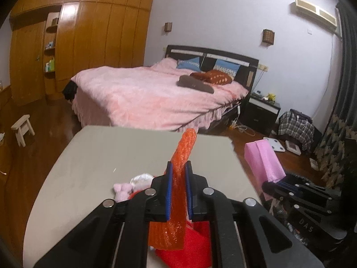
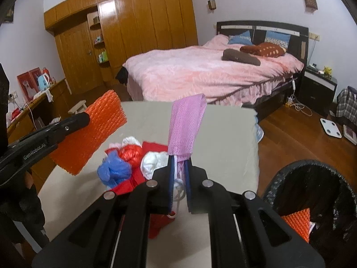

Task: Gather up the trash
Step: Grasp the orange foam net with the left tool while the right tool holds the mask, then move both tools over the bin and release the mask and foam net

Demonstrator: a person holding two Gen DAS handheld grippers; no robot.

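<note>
My left gripper [image 1: 178, 174] is shut on an orange bubble-wrap sheet [image 1: 183, 154] and holds it above the grey table [image 1: 100, 156]; the sheet also shows in the right wrist view [image 2: 93, 134]. My right gripper [image 2: 180, 163] is shut on a pink foam-net sheet [image 2: 185, 125], seen from the left wrist view [image 1: 263, 158] off the table's right edge. A pile of trash lies on the table: a blue plastic wad [image 2: 115, 169], a red bag [image 2: 131, 154], white plastic [image 2: 154, 163]. A black trash bin [image 2: 312, 201] at lower right holds an orange piece [image 2: 299, 223].
A bed with a pink cover [image 2: 200, 71] stands beyond the table. Wooden wardrobes [image 2: 133, 26] line the far wall. A small stool [image 1: 23, 129] sits on the wooden floor at left. A nightstand [image 2: 321, 87] and a white scale [image 2: 331, 128] are at right.
</note>
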